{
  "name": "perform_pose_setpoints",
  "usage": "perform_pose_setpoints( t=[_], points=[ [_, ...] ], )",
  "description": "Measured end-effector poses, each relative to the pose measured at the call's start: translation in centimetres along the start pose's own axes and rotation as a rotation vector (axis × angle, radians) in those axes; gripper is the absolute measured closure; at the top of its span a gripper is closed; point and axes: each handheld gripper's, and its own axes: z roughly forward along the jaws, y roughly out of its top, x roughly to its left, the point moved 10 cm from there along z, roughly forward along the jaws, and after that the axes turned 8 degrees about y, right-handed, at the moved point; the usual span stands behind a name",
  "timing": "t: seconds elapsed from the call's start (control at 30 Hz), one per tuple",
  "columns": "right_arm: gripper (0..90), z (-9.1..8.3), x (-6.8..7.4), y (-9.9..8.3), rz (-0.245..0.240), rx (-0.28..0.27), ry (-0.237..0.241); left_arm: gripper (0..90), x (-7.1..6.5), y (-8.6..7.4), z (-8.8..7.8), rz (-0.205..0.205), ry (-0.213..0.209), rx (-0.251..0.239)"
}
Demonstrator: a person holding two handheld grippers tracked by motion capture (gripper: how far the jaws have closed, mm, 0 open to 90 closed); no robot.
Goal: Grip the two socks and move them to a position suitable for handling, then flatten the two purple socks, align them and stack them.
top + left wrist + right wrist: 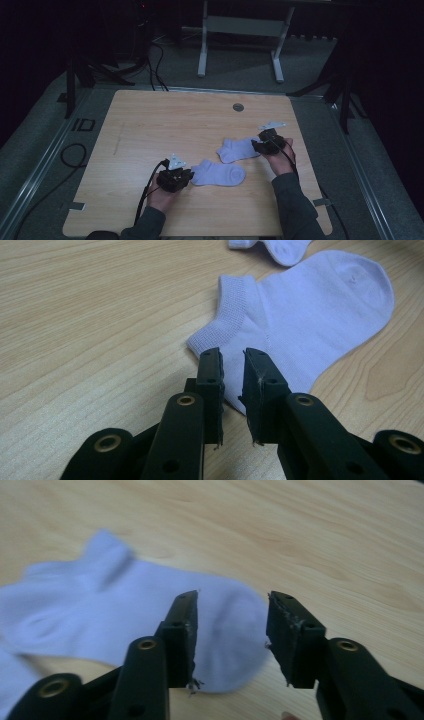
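A light wooden table [150, 130] seen from above in a dim room, with a person's forearms in dark sleeves reaching in from the near edge. Two pale lilac ankle socks lie flat right of the middle. The nearer sock [220, 173] lies with its cuff toward the left tool [186, 176], which sits at the cuff's edge. In the left gripper view that tool's [233, 369] black jaws stand a narrow gap apart, just over the sock's [310, 320] cuff corner and holding nothing. The farther sock [239, 149] lies just beyond, its toe end toward the right tool [257, 145]. In the right gripper view the right tool [232, 611] is spread wide, its jaws straddling the rounded toe of that sock [100, 610] without pinching it; the view is slightly blurred. A small round grommet [238, 107] sits in the table's far edge. Beyond the table stand a white frame's legs [240, 45] and dark stands; black cables [155, 65] cross the grey floor.
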Motion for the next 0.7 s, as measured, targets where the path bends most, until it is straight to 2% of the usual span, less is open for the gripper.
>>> perform_pose_setpoints(
  t=[0.03,0.07,0.1,0.2,0.27,0.3,0.37,0.57,0.7],
  points=[
    [52.9,0.5,1.2,0.1,-0.024,0.013,0.054,77.2,0.0,0.0,0.1,0.0,0.0,0.002],
    [52.9,0.5,1.2,0.1,-0.024,0.013,0.054,77.1,0.0,0.0,0.1,0.0,0.0,0.002],
    [51.3,0.9,2.4,0.2,-0.062,0.027,0.087,77.2,0.0,0.0,0.1,-0.002,-0.001,0.003],
    [51.0,1.1,2.8,0.2,-0.077,0.035,0.097,77.1,0.0,0.0,0.1,-0.004,0.0,0.004],
    [49.6,2.0,4.4,0.4,-0.14,0.063,0.136,77.1,0.0,0.1,0.0,-0.003,0.001,0.0],
    [49.2,2.2,4.7,0.4,-0.149,0.068,0.148,77.1,0.1,0.1,-0.1,-0.004,0.001,0.0],
    [48.1,2.4,5.1,0.2,-0.163,0.082,0.164,77.1,0.2,0.1,-0.1,-0.007,0.002,-0.004],
    [47.3,2.8,5.3,-0.1,-0.182,0.102,0.171,77.2,0.2,0.1,-0.1,-0.008,0.0,0.0],
    [46.0,3.4,6.3,0.1,-0.226,0.103,0.199,77.1,0.1,0.1,0.0,-0.006,0.0,0.002]
  ],
)
